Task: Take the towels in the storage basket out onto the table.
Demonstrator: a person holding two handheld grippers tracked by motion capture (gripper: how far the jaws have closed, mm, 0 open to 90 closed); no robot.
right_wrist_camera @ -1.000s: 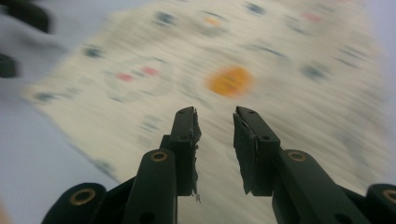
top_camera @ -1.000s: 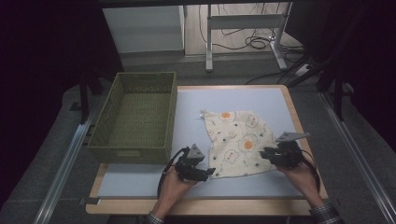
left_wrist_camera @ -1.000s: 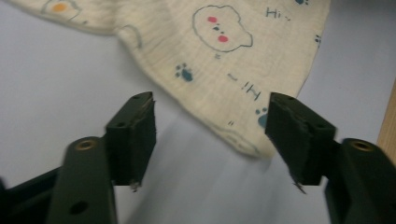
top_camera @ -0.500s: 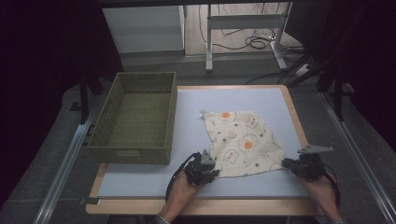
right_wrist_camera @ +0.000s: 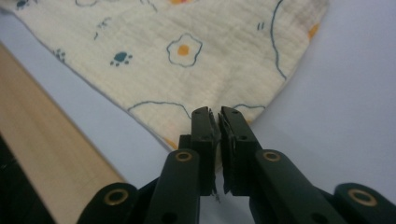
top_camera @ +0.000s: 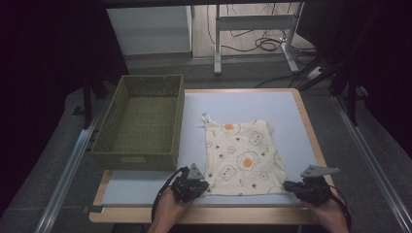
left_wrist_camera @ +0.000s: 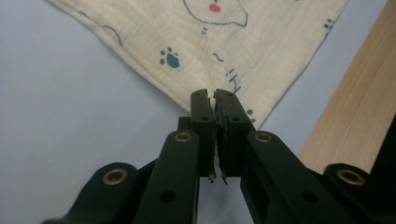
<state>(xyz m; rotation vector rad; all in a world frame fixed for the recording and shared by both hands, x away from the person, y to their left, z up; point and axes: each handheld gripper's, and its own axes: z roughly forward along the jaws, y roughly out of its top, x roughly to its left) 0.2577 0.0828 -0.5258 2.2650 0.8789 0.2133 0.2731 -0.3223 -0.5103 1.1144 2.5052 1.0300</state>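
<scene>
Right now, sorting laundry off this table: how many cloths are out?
1. The printed cloth lies flat on the table, right of the green basket, which looks empty. The left gripper and right gripper pinch its near corners.

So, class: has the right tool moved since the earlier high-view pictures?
Yes. The right tool has shifted right, towards the table's wooden right edge, its jaws closing on the patterned cloth's near right corner.

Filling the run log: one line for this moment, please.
left tool: shut on cloth corner | right tool: shut on opposite near corner | cloth: flat | basket: empty
</scene>
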